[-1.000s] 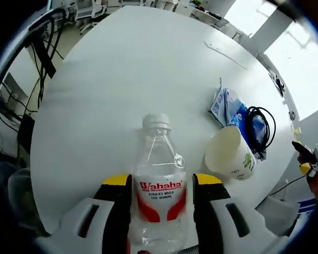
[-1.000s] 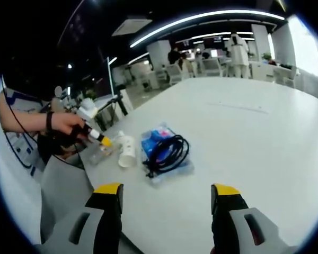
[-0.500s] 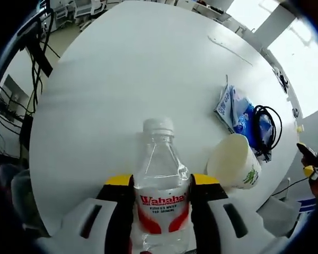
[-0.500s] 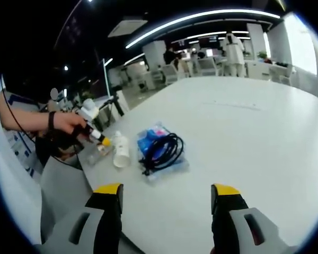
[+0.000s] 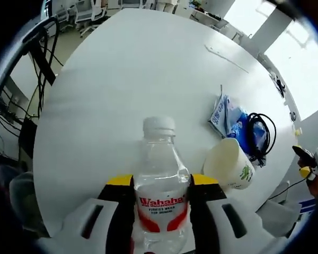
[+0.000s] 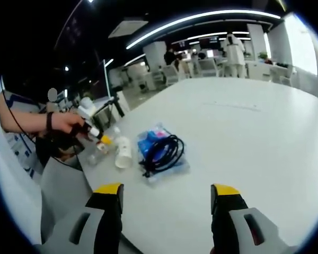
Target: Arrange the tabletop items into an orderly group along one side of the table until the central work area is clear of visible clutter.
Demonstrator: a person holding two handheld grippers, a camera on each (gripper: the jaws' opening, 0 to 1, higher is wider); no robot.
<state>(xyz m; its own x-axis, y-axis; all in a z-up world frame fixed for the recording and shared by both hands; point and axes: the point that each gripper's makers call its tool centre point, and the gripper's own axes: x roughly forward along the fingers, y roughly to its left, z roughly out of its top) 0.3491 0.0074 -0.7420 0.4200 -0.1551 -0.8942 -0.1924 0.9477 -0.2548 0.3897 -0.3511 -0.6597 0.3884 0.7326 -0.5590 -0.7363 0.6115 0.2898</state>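
Observation:
In the left gripper view my left gripper (image 5: 160, 185) is shut on a clear water bottle (image 5: 160, 182) with a white cap and a red label, held upright near the table edge. A white paper cup (image 5: 229, 164) stands just right of it, tilted. Beyond the cup lies a blue tissue pack (image 5: 227, 114) with a coiled black cable (image 5: 259, 129) on it. In the right gripper view my right gripper (image 6: 167, 193) is open over the white table (image 6: 244, 132), with nothing between its jaws. The cup (image 6: 123, 152), the tissue pack (image 6: 158, 138), the cable (image 6: 164, 151) and the left gripper (image 6: 98, 136) lie ahead on the left.
A person's hand (image 6: 63, 127) holds the left gripper at the table's left edge. A thin white strip (image 5: 225, 53) lies far across the table. Chairs and desks stand beyond the table, with people at the back of the room (image 6: 233, 47).
The left gripper with the bottle has shifted slightly near the cup, staying shut on it. The right gripper has held still and open.

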